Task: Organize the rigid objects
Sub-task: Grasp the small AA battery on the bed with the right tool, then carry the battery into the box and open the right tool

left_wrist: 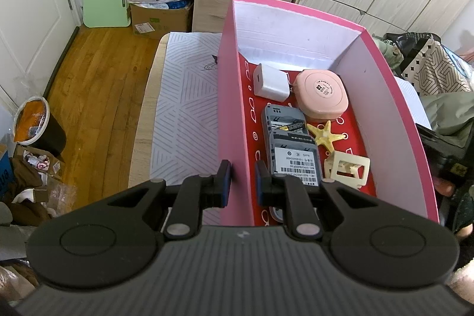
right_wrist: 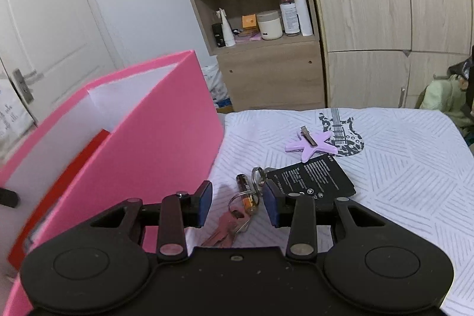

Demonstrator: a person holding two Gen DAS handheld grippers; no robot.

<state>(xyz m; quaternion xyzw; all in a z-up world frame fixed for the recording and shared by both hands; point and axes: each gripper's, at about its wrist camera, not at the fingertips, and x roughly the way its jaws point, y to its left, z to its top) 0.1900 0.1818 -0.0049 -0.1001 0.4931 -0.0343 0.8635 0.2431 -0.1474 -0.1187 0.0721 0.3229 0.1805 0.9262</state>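
A pink box with a red floor holds a white charger, a pink round case, two grey battery packs, a small battery, a yellow starfish and a cream plastic frame. My left gripper is shut on the box's left wall, one finger on each side. My right gripper is open above a pink key on rings and a small battery. A black battery pack and a purple star hair clip lie beyond. The pink box stands to the left.
A striped white cloth with a guitar print covers the table. A wooden shelf unit and wardrobe doors stand behind. A bin and cardboard clutter sit on the wooden floor at left. Clothes are piled at right.
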